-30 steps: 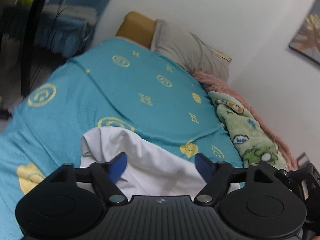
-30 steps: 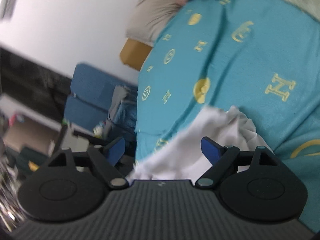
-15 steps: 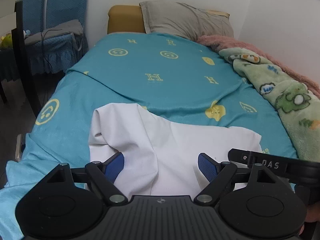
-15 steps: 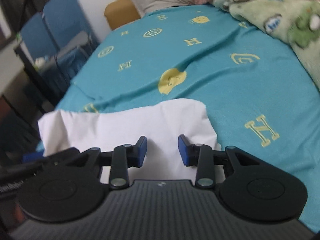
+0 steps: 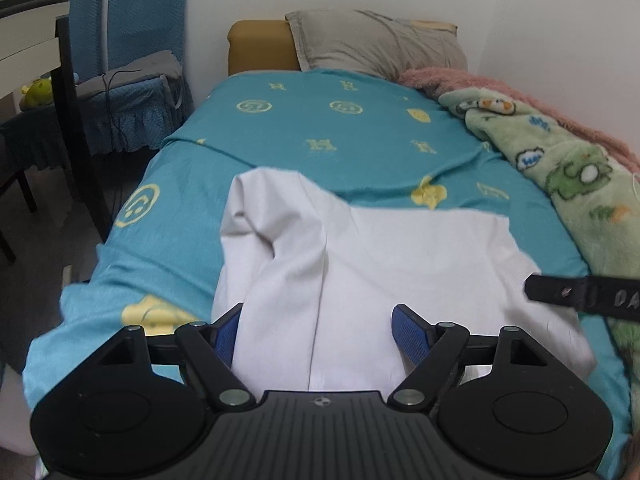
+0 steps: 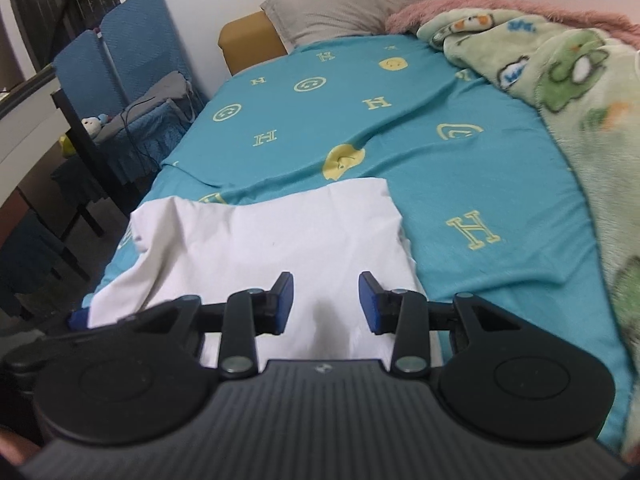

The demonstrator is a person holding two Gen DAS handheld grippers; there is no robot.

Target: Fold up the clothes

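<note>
A white garment (image 5: 372, 256) lies on the near end of the bed, with a raised fold along its left side; it also shows in the right wrist view (image 6: 260, 240). My left gripper (image 5: 316, 332) is open and empty, its blue pads (image 5: 408, 332) wide apart just above the garment's near edge. My right gripper (image 6: 326, 304) is open and empty, its pads (image 6: 285, 300) a smaller gap apart over the garment's near right part. The right gripper's finger (image 5: 580, 292) shows at the right of the left wrist view.
The bed has a teal sheet (image 5: 340, 136) with yellow prints. A green cartoon blanket (image 5: 572, 168) and a pink one lie along the right side. A grey pillow (image 5: 376, 44) lies at the head. Blue-covered chairs (image 5: 128, 60) and a dark table stand left.
Both views have levelled and moved closer over the garment. The right gripper's jaws narrowed from wide open, then parted slightly again. The left jaws stayed wide open.
</note>
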